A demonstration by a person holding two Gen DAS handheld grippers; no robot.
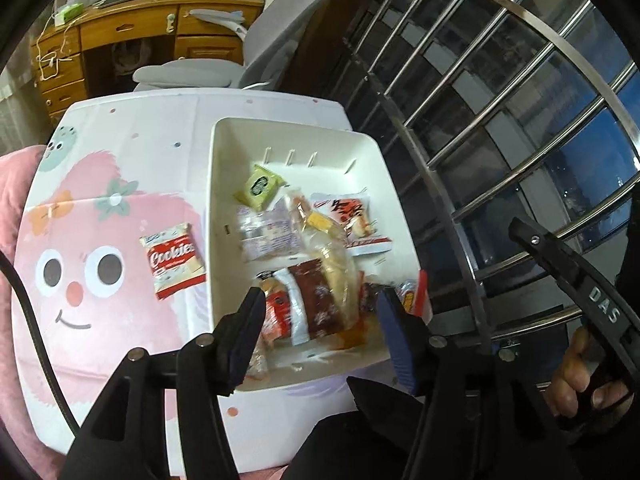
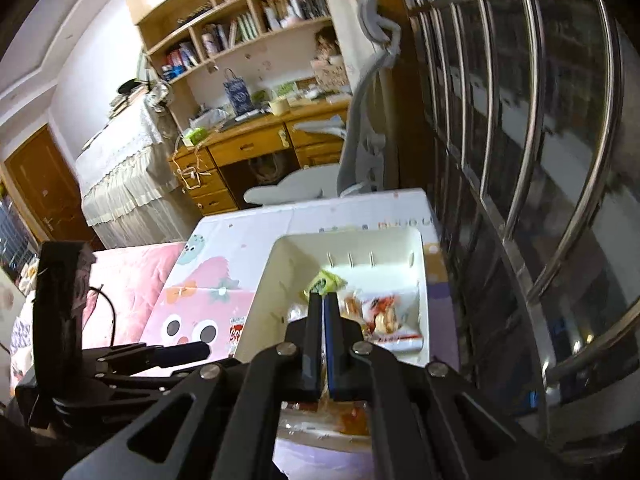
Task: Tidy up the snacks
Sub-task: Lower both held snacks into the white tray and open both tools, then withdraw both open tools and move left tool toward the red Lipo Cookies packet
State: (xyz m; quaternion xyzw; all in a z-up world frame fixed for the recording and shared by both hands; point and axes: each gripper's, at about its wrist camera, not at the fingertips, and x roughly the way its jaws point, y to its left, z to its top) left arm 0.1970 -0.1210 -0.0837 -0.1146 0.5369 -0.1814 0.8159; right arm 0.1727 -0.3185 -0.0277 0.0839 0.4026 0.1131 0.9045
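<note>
A white bin (image 1: 218, 200) stands on the right half of a small table with a pink cartoon face (image 1: 80, 280). Several snack packets lie in the bin: a green one (image 1: 260, 188), an orange-printed one (image 1: 352, 216), a brown one (image 1: 316, 300) and clear-wrapped bread (image 1: 336, 268). A red Cookies packet (image 1: 173, 260) lies on the table left of the bin. My left gripper (image 1: 320, 316) hangs open over the bin's near end, its pads touching nothing. My right gripper (image 2: 324, 300) is shut and empty above the bin (image 2: 272, 280), near the green packet (image 2: 328, 280).
Steel window bars (image 1: 500, 92) run close along the table's right side. A grey chair (image 1: 280, 20) and a wooden desk (image 1: 132, 32) stand behind the table. Pink bedding (image 2: 132, 276) lies to the left. A hand (image 1: 580, 372) holds the right tool's black handle (image 1: 580, 288).
</note>
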